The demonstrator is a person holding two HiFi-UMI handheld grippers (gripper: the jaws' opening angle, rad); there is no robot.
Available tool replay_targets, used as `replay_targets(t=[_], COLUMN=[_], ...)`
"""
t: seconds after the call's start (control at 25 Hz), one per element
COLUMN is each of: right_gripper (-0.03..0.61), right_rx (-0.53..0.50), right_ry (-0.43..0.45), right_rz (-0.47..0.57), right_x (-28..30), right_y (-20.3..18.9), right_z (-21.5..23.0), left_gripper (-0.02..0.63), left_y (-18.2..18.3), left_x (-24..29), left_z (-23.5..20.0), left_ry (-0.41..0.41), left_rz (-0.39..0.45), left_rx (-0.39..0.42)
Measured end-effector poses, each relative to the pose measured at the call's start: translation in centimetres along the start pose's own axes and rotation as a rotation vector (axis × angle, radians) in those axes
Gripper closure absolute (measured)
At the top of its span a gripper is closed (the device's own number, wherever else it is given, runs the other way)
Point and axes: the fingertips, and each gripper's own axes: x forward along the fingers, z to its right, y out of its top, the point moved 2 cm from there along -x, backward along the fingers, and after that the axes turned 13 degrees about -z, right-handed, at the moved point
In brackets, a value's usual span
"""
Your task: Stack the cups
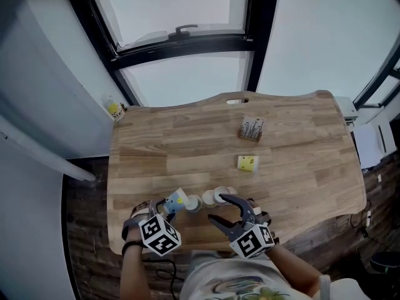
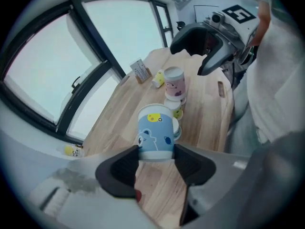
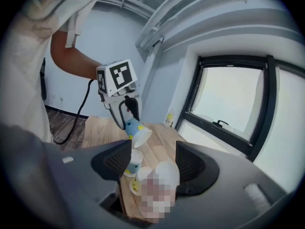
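Head view had the wooden table point(image 1: 300, 142) filling the scene, with all the action down at its near edge. The left gripper point(image 2: 156, 152) was clamped on the base of the blue cup point(image 2: 156, 130), lifted off the wood and tipped, mouth pointing away from the claw. The right gripper point(image 3: 152, 149) hung wide, gripping nothing; the pink cup point(image 2: 174, 82) stood just below its spread jaws, and the pads did not seem to touch it. My read was that the blue cup was on its way to the near cluster for stacking. To do that well, the person needed to square the cup's mouth to the target, centre it over that cup, come down straight, and let go only once it seated. The idle right claw could steady the target, or else keep well clear. On the count, biggest first: one table and two grippers. One small box point(image 1: 251, 129) sat far of centre. I made out five cups: the blue one held, the pink one, a yellow-green cup point(image 2: 177, 111) and a white cup point(image 2: 178, 128) bunched close together near the front, and a yellow cup point(image 1: 247, 162) lying apart mid-table. One little bottle point(image 1: 114, 109) stood off the far left corner.
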Motion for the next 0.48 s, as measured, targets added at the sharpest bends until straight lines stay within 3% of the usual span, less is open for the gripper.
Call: replay_targets(t=[0.28,0.48], right_gripper=[0.285,0.285], right_rx=[-0.219,-0.292], right_ry=[0.057,0.059], right_rz=[-0.082,-0.118], right_x=[2.5,3.5], right_y=[1.0,1.6], right_z=[-4.1,-5.1], left_gripper=[0.365,0.365], left_y=[1.7,3.2], left_x=[-1.7,-2.3], left_z=[1.6,2.9], left_ry=[0.016,0.003], left_rz=[-0.062,-0.065], left_rx=[0.238,0.324])
